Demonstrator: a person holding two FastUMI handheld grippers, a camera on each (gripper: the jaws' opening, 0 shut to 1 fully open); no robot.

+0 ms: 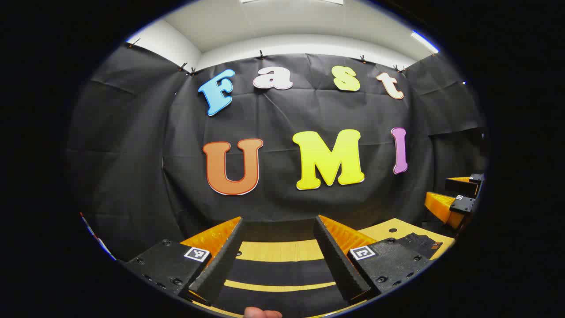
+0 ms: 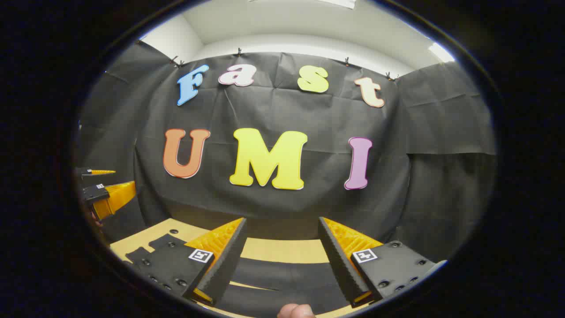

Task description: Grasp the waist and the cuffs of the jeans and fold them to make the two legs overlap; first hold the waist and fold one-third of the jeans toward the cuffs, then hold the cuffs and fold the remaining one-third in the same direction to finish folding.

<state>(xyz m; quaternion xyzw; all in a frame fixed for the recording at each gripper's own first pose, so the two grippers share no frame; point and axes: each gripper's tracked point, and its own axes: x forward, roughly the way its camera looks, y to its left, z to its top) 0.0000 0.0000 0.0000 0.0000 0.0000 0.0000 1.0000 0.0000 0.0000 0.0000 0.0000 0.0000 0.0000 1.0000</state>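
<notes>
Jeans: whereabouts cannot tell; dark striped cloth (image 1: 278, 271) under claws may be them. Left claw (image 1: 278, 247) spread, empty. Right claw (image 2: 282, 249) spread, empty, above counter (image 2: 282, 249). No fold evident; whole task apparently left.

Bright ceiling lights (image 1: 423, 42) overhead, sharp evenly lit centre, strong fisheye bending at the edges.

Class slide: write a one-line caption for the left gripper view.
Left claw held open above the wooden table, the right claw raised alongside, dark jeans lying at the table's edge.
</notes>
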